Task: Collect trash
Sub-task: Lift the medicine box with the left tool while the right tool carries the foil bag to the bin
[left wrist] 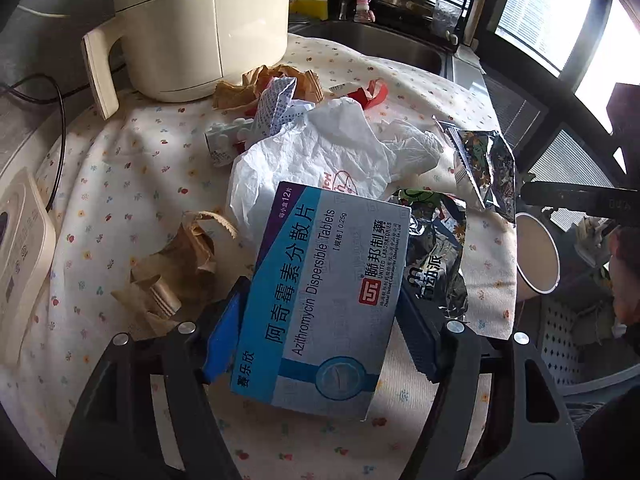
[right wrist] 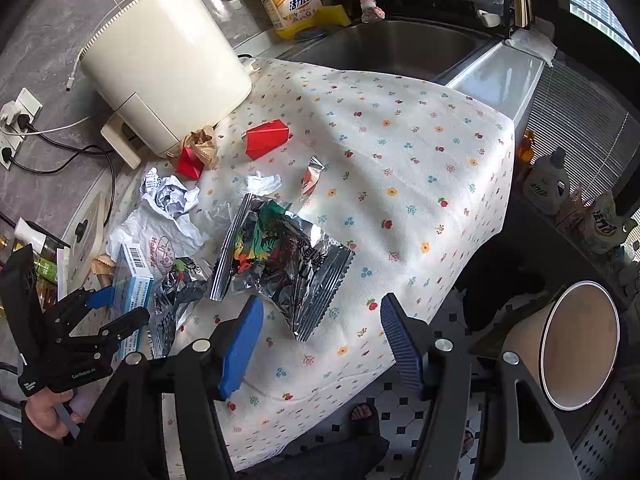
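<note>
Left wrist view. The left gripper (left wrist: 324, 336) has its blue-padded jaws set either side of a blue-and-white medicine box (left wrist: 320, 300), which lies tilted between them, its long axis running from 6 o'clock toward 1 o'clock. The left pad (left wrist: 224, 340) sits against the box's left edge and the right pad (left wrist: 420, 340) against its right edge: the box is pinched. Past the box, at 12 o'clock, lies a crumpled white plastic bag (left wrist: 320, 152). Foil snack wrappers lie at 2 o'clock (left wrist: 484, 168) and, partly under the box, at 3 o'clock (left wrist: 436, 256). Torn brown paper (left wrist: 176, 268) lies at 9 o'clock from the box. A cream appliance (left wrist: 192, 28) stands at 11 o'clock on the flowered cloth (left wrist: 120, 184). A paper bin (left wrist: 536, 256) shows at 3 o'clock, beyond the cloth's edge.

Right wrist view. The right gripper (right wrist: 320, 344) stands with its jaws spread and nothing between the pads; only the cloth (right wrist: 400, 160) lies below the gap. The large foil wrapper (right wrist: 280, 260) lies just ahead at 12 o'clock, its lower corner near the pads but apart from both. The left gripper (right wrist: 116, 308) appears at 9 o'clock, closed on the medicine box (right wrist: 132, 280), with a hand (right wrist: 44, 412) on its grip. Red cartons lie at 12 o'clock (right wrist: 266, 140) and 11 o'clock (right wrist: 190, 164), near the appliance (right wrist: 164, 64). The bin (right wrist: 576, 344), open mouth toward the camera, sits at 3 o'clock, off the cloth. The sink (right wrist: 392, 48) lies at 12 o'clock beyond the cloth.
</note>
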Demonstrator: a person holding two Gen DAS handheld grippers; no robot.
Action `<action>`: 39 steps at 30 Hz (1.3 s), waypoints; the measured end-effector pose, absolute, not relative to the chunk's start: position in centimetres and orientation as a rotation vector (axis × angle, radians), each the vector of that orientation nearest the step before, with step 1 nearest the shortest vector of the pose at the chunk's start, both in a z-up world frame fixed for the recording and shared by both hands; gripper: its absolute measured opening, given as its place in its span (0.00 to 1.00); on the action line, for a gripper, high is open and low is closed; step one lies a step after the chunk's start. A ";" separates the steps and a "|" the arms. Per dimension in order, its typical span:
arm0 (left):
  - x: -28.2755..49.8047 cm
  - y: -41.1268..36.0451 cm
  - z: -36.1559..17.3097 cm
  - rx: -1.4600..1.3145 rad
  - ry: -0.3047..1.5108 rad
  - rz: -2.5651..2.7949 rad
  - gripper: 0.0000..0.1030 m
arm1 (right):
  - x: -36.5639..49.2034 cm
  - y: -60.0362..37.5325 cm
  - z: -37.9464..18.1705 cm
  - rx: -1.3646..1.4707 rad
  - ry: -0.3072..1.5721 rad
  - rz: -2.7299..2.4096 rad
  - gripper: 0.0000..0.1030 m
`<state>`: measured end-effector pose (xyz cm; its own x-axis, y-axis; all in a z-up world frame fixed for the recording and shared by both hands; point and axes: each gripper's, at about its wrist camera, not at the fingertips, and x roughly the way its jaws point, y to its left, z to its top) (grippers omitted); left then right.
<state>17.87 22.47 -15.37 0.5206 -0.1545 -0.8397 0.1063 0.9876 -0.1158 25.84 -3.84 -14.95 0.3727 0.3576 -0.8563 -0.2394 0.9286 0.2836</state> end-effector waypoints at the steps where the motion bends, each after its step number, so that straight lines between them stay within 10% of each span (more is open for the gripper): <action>1: 17.5 22.6 -15.3 -0.068 1.007 -0.143 0.67 | 26.2 -3.6 -15.3 0.111 1.138 0.395 0.50; 10: 13.2 23.5 -12.7 -0.224 0.888 0.019 0.66 | 27.6 -1.9 -16.3 0.032 1.172 0.568 0.13; 39: 16.3 7.3 -8.0 -0.233 0.760 0.071 0.66 | 29.8 -19.5 -11.2 0.055 1.074 0.579 0.10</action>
<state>16.27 7.32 -8.01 0.7239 -0.0208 -0.6896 -0.1473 0.9718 -0.1839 29.80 -19.47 -11.25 0.3434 0.4719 -0.8120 -0.4196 0.8506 0.3169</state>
